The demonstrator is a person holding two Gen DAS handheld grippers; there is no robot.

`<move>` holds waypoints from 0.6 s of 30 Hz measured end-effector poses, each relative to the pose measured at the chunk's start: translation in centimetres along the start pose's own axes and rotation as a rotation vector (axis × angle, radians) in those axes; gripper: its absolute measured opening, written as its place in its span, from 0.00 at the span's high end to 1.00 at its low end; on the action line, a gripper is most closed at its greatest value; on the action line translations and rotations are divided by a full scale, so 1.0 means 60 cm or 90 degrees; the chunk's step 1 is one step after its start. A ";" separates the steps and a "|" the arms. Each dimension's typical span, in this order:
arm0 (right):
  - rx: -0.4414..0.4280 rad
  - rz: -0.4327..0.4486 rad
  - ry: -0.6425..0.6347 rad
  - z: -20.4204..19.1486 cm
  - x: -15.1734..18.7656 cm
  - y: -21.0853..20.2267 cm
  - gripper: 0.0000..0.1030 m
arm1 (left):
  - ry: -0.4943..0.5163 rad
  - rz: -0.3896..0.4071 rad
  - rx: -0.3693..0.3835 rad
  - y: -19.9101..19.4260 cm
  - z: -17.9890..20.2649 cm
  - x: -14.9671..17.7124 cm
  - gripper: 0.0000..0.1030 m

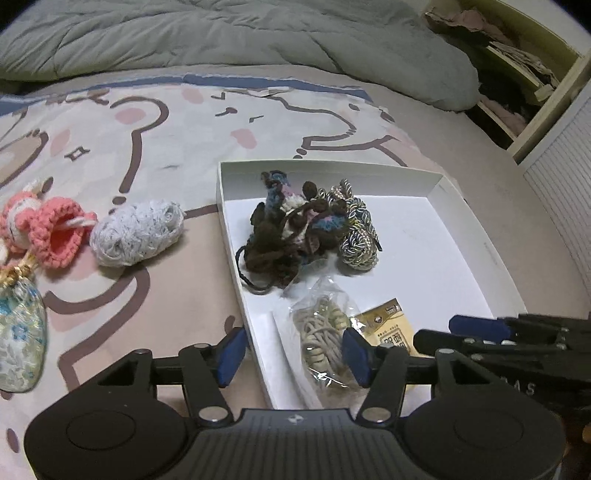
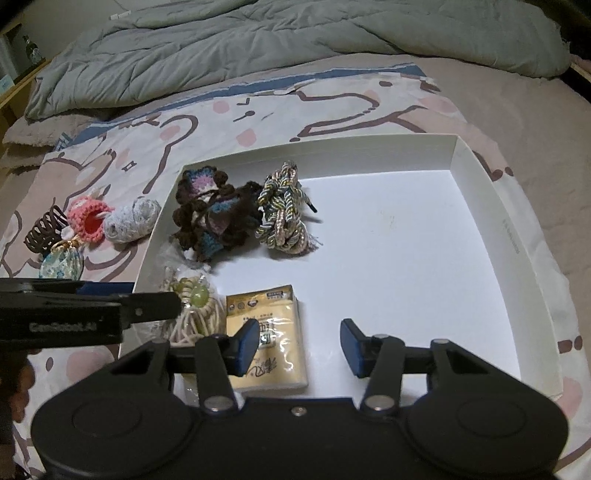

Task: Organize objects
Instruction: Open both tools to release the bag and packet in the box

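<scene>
A white shallow box [image 1: 436,184] [image 2: 465,158] lies on the bed. It holds a dark brown crochet piece [image 1: 284,236] [image 2: 210,218], a braided cord bundle [image 1: 354,229] [image 2: 284,210], a clear bag of beige cord [image 1: 321,332] [image 2: 195,306] and a yellow tissue packet [image 1: 384,325] [image 2: 273,325]. My left gripper [image 1: 294,354] is open, straddling the box's left wall, with the bag lying loose between its pads. My right gripper [image 2: 300,347] hangs open over the box floor, its left pad above the packet. Left of the box lie a pink crochet piece [image 1: 55,236] and a pale crochet pouch [image 1: 136,232].
A floral pouch [image 1: 18,339] [image 2: 59,262] and a brown hair claw [image 2: 42,229] lie at the far left. A grey duvet [image 1: 221,33] is bunched along the back. A cluttered shelf [image 1: 517,74] and a slatted panel [image 1: 561,184] stand at the right.
</scene>
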State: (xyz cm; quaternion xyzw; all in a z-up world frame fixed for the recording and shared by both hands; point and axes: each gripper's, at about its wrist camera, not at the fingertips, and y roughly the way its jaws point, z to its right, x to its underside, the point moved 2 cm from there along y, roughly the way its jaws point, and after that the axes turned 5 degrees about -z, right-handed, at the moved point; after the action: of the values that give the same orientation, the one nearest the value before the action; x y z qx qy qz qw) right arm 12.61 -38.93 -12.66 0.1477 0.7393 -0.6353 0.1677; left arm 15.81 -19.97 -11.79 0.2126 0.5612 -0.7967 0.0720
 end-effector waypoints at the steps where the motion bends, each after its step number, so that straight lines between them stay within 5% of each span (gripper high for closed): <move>1: 0.000 0.002 0.000 0.000 -0.001 -0.001 0.52 | 0.005 0.001 0.001 -0.004 0.002 0.000 0.44; 6: 0.003 0.018 0.014 0.003 -0.004 -0.010 0.52 | 0.026 0.013 -0.003 -0.027 0.007 0.002 0.44; 12: 0.061 -0.026 0.020 0.009 0.006 0.015 0.52 | 0.034 0.020 -0.005 -0.047 0.001 0.004 0.43; 18: 0.048 -0.034 0.014 0.002 0.009 0.015 0.53 | 0.038 0.026 -0.009 -0.056 -0.003 0.003 0.43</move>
State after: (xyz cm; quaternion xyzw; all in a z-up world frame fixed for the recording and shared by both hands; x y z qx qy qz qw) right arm 12.53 -38.91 -13.71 0.1415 0.7201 -0.6654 0.1367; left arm 14.50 -18.55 -9.01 0.2472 0.5642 -0.7844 0.0729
